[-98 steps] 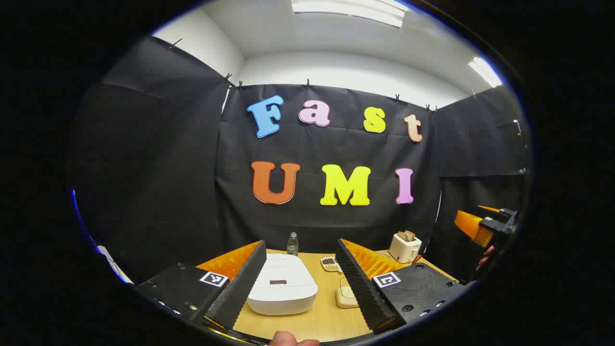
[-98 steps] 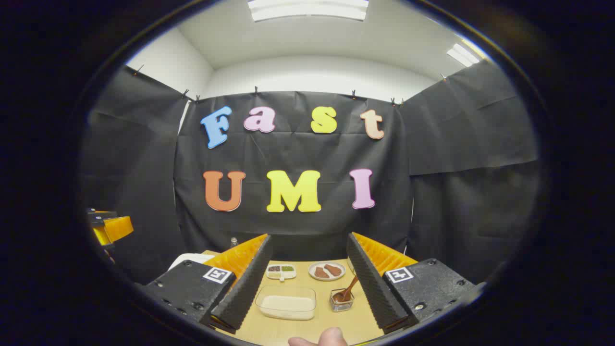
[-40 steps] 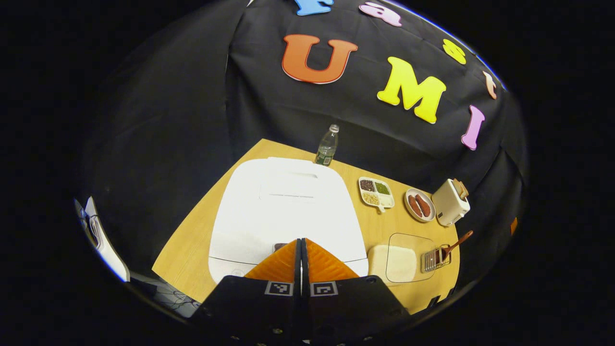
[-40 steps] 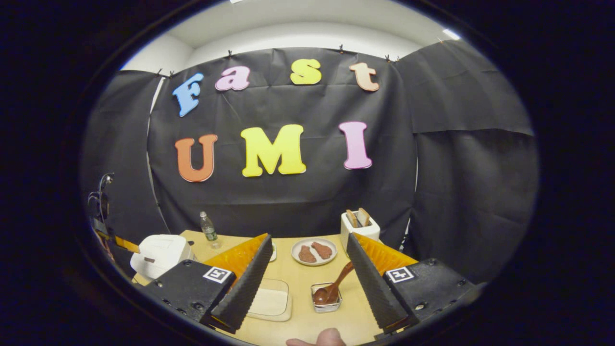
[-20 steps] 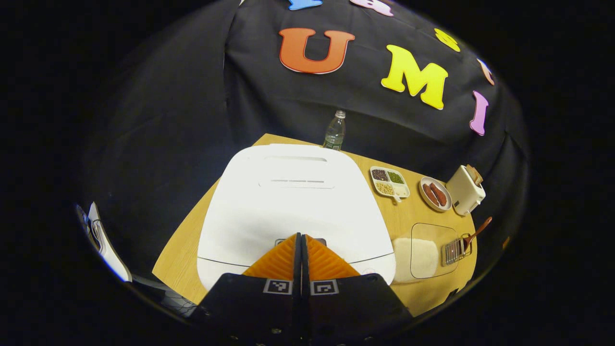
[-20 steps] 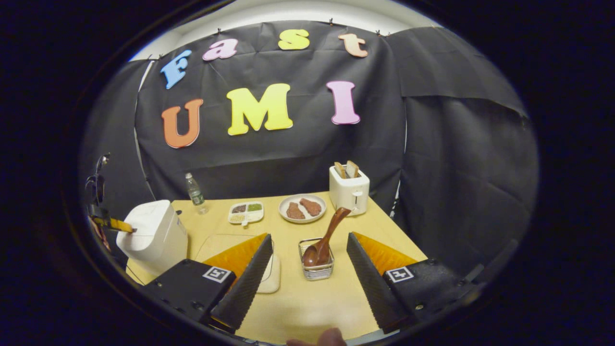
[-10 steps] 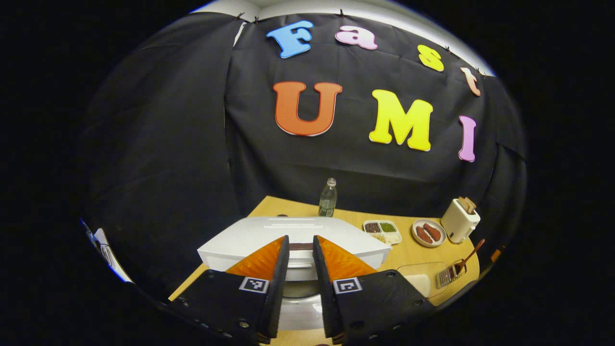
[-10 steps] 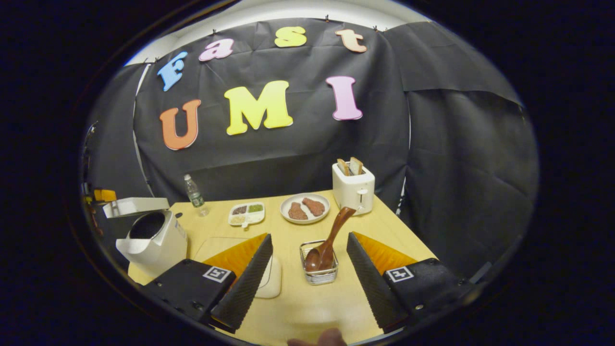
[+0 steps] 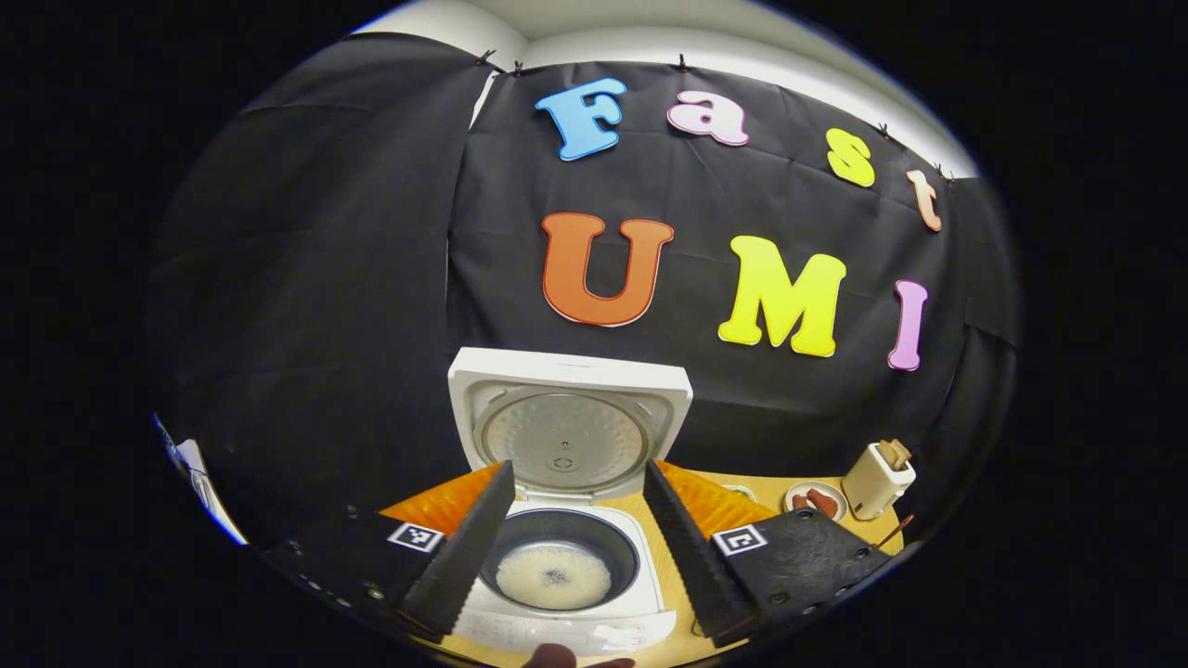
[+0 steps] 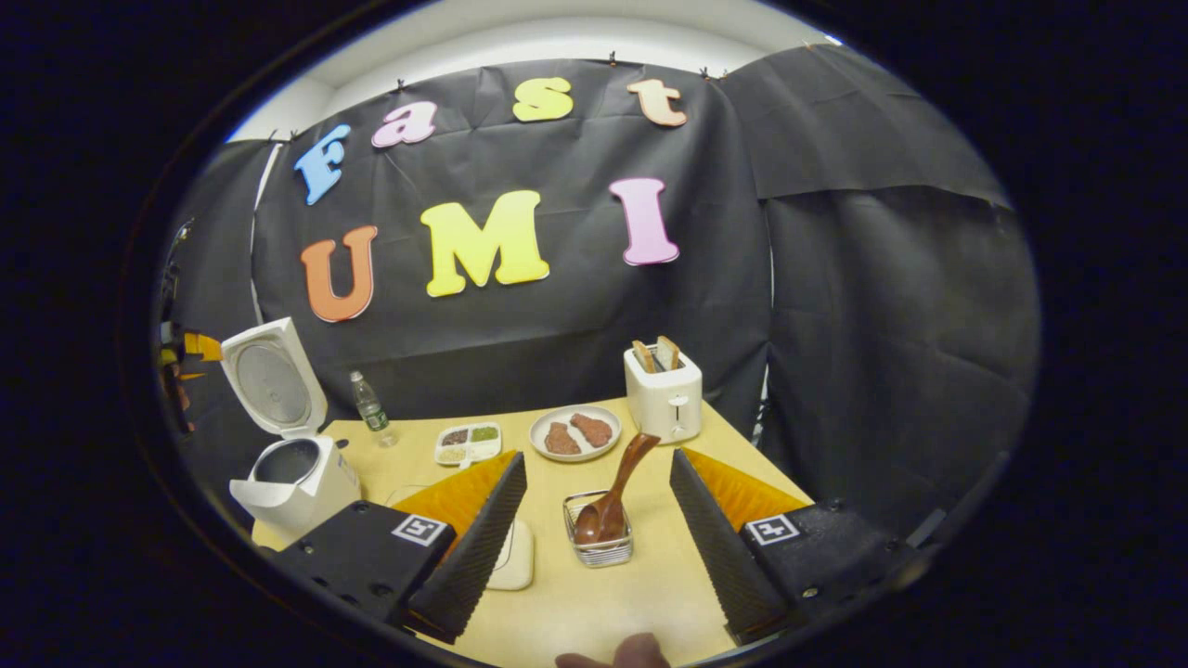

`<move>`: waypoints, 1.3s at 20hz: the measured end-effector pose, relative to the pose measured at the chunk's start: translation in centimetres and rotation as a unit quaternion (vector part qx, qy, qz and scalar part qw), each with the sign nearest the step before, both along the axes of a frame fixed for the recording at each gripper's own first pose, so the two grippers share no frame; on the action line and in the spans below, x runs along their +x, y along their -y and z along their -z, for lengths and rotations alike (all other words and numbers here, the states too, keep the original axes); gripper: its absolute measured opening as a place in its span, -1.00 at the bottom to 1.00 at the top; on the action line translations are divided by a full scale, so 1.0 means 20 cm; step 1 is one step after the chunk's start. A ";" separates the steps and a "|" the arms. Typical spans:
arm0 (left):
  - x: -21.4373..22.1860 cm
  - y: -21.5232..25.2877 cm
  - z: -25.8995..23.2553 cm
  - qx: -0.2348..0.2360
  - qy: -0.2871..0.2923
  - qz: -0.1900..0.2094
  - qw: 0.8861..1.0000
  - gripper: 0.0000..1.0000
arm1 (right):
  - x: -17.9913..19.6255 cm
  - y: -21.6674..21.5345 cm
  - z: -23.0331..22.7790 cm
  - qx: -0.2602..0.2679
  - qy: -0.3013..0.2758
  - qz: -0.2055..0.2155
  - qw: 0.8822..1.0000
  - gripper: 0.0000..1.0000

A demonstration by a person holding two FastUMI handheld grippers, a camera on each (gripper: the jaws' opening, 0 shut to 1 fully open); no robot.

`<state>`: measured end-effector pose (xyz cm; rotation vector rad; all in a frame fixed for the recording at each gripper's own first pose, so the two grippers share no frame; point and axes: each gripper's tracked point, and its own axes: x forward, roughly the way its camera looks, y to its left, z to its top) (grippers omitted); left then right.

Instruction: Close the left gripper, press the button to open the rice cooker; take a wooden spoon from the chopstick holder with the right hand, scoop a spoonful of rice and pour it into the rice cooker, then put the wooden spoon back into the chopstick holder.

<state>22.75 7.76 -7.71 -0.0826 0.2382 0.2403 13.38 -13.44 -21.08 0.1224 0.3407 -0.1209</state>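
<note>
The right tool, its fingers spread and empty, faces the wooden spoon leaning in the wire chopstick holder on the bench. The left tool, likewise released, looks into the rice cooker, its lid raised. Judged stage: button pressed; next, the right tool must close on the spoon's handle.
</note>
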 end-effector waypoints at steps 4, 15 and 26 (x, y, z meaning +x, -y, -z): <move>-0.09 0.01 -0.06 0.000 0.009 -0.015 1.000 0.89 | -0.05 0.03 0.00 0.012 0.004 -0.001 1.000 1.00; -0.39 -0.05 -0.18 0.024 0.037 -0.051 0.998 0.89 | 0.23 0.08 0.39 0.062 -0.067 -0.034 0.995 1.00; -0.36 0.09 -0.22 0.060 0.056 -0.053 0.995 0.89 | 0.74 0.11 0.88 0.144 -0.123 -0.076 0.979 0.89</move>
